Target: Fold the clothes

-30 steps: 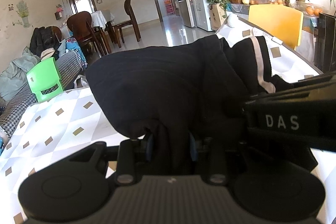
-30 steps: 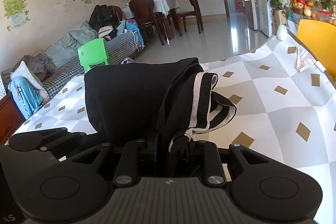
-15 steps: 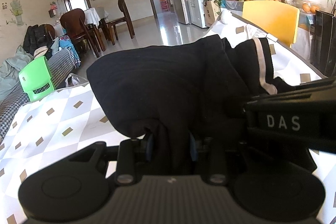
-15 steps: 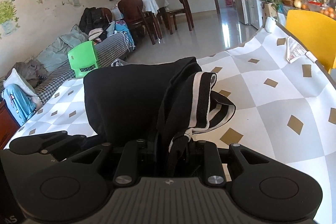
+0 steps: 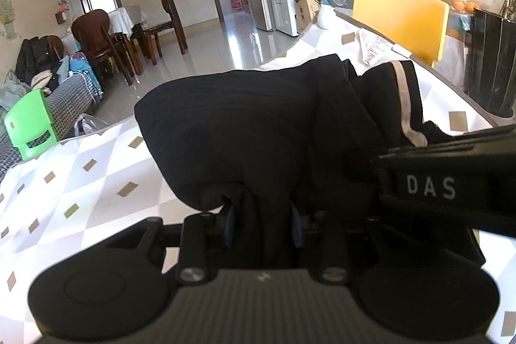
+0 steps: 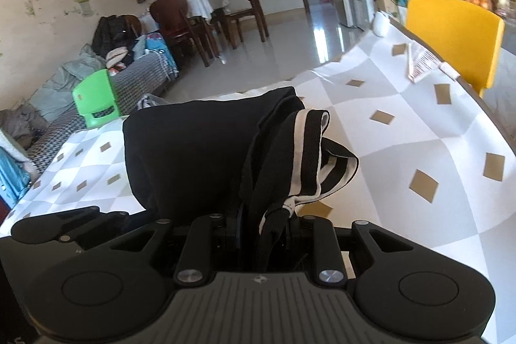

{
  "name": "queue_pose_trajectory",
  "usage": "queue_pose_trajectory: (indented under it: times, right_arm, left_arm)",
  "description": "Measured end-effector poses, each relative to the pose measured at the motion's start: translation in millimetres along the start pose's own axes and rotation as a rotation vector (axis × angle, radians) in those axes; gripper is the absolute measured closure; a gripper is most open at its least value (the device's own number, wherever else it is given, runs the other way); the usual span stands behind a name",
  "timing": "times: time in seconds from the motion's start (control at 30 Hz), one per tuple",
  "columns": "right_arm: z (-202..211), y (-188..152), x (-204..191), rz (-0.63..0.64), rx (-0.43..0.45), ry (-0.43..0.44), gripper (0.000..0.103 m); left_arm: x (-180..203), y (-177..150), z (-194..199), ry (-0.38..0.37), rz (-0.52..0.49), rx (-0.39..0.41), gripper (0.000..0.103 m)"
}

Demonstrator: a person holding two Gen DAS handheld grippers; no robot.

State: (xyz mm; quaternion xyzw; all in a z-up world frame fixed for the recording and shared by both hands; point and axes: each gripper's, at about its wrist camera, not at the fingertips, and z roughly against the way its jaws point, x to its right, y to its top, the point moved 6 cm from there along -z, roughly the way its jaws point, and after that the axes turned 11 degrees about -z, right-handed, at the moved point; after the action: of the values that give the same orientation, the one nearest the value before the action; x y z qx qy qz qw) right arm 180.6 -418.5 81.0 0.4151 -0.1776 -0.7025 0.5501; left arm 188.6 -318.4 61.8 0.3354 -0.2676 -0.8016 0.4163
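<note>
The room has slid in both views over the last second: the green stool, the dining chairs and the yellow chair [image 6: 451,37] now sit elsewhere in frame, while the black garment [image 5: 251,131] keeps the same place and shape against each tool. That reads as both hands carrying or swinging the cloth together, not re-gripping it. The table [image 6: 419,150], under its diamond-patterned cover, fills the lower ground from 3 to 9 o'clock, and the garment is bunched over it at centre, its body toward 10 o'clock and its white-striped band [image 6: 306,157] toward 2 o'clock in the right view. The left gripper [image 5: 261,224] is pinched on a thick fold of the black cloth; the right gripper [image 6: 264,234] is pinched on the striped edge beside it, the two tools close together. Whether the far end of the cloth rests on the table or hangs clear is hard to tell from so low. For the folding, a doubled-over layer seems to be in transit, yet to be laid flat.
</note>
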Motion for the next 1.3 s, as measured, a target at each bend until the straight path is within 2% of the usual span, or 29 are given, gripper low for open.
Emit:
queue_pose_trajectory:
  times: [0.27, 0.33, 0.37, 0.4, 0.43, 0.53, 0.63, 0.7, 0.8, 1.13, 1.2, 1.3]
  right_arm:
    - [-20, 3, 38, -0.081, -0.029, -0.083, 0.079]
    - [-26, 2, 53, -0.143, -0.039, -0.121, 0.072]
    - [-29, 2, 62, -0.180, -0.054, -0.148, 0.063]
    - [-31, 1, 70, -0.212, -0.066, -0.172, 0.060]
    - [-31, 1, 76, -0.240, -0.064, -0.188, 0.060]
    - [-25, 5, 90, -0.297, -0.037, -0.186, 0.056]
    - [-22, 7, 93, -0.279, -0.028, -0.189, 0.056]
    - [-22, 7, 94, -0.282, -0.035, -0.183, 0.056]
    - [-23, 7, 96, -0.297, -0.039, -0.173, 0.056]
    - [-42, -13, 88, -0.346, -0.142, -0.099, 0.056]
    - [-40, -13, 87, -0.341, -0.130, -0.115, 0.056]
    - [-27, -3, 90, -0.362, -0.044, -0.115, 0.056]
  left_arm:
    - [20, 1, -32, -0.043, -0.010, -0.039, 0.070]
    - [22, -1, -43, -0.041, -0.006, -0.071, 0.062]
    - [23, -3, -49, -0.036, -0.001, -0.090, 0.055]
    - [22, -6, -54, -0.027, 0.004, -0.107, 0.049]
    - [21, -9, -58, -0.015, 0.007, -0.118, 0.049]
    - [16, -18, -63, -0.002, -0.004, -0.132, 0.047]
    - [9, -26, -65, 0.003, 0.003, -0.150, 0.046]
    - [4, -32, -65, 0.000, 0.017, -0.162, 0.039]
    - [4, -40, -59, -0.005, 0.030, -0.175, 0.035]
    - [6, -66, -66, -0.010, 0.048, -0.238, 0.035]
    - [6, -67, -67, -0.012, 0.050, -0.239, 0.035]
    - [7, -69, -70, -0.014, 0.054, -0.241, 0.035]
